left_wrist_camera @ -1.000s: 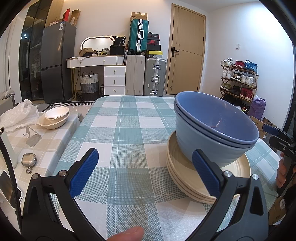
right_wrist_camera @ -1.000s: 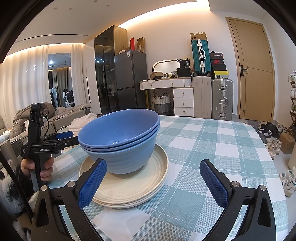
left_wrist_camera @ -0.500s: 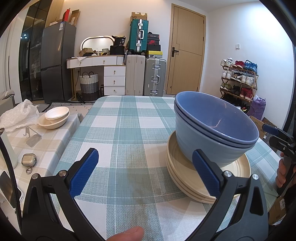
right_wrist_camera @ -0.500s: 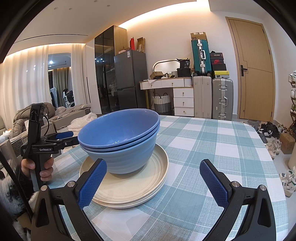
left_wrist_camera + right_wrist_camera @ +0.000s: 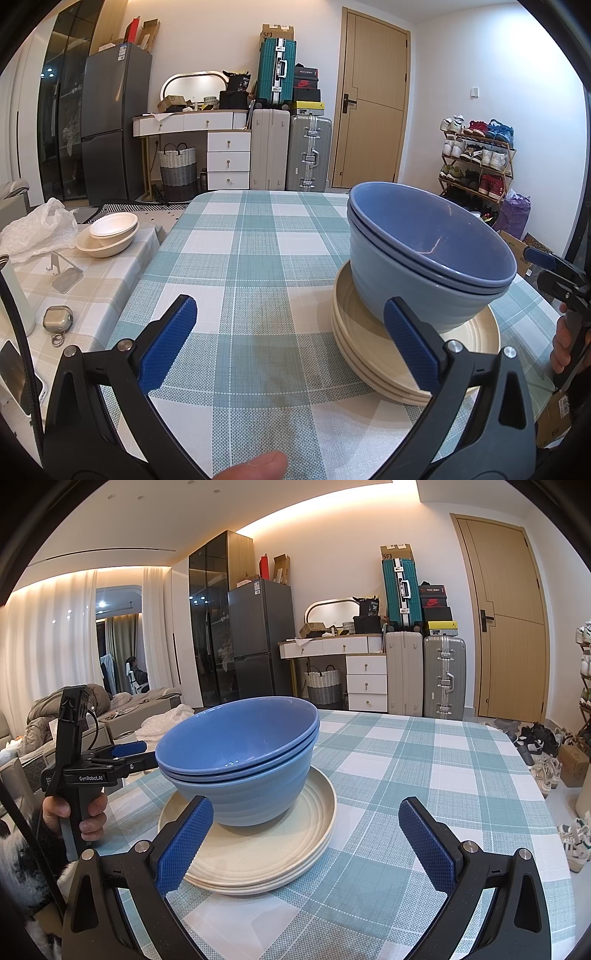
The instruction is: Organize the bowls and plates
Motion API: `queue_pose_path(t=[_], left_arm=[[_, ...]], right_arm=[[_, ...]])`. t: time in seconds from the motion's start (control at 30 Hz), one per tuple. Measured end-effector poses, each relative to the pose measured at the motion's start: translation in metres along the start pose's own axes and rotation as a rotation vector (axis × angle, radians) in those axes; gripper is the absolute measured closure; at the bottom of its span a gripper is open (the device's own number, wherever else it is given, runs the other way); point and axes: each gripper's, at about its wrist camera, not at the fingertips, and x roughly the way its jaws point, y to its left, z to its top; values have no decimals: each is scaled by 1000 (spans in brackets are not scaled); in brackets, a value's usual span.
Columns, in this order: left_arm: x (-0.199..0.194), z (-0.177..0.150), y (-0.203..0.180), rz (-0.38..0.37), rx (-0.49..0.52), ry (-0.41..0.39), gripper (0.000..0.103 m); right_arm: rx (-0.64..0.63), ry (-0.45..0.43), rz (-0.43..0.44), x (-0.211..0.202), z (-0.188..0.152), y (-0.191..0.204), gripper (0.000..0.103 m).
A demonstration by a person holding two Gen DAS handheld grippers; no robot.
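Observation:
A stack of blue bowls [image 5: 428, 254] sits nested on a stack of cream plates [image 5: 373, 354] on the checked table [image 5: 251, 266]. In the right wrist view the bowls [image 5: 240, 760] and plates [image 5: 273, 853] lie ahead to the left. My left gripper [image 5: 291, 343] is open and empty, held over the table just left of the plates. My right gripper [image 5: 306, 842] is open and empty, with its left pad [image 5: 184, 845] in front of the plates' near rim. Each gripper shows in the other's view, at either side of the stack.
Two cream bowls [image 5: 109, 234] sit nested on a lower side table [image 5: 99, 280] to the left, with a plastic bag [image 5: 37, 229], a phone stand and an earbud case. Suitcases, drawers, a fridge and a shoe rack [image 5: 476, 162] stand beyond the table.

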Motion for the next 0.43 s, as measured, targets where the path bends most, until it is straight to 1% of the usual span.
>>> queue_pose_path(t=[0.43], left_arm=[[0,0,-1,-3,5,-4,2]], right_arm=[[-1,0,0,0,0,0,1]])
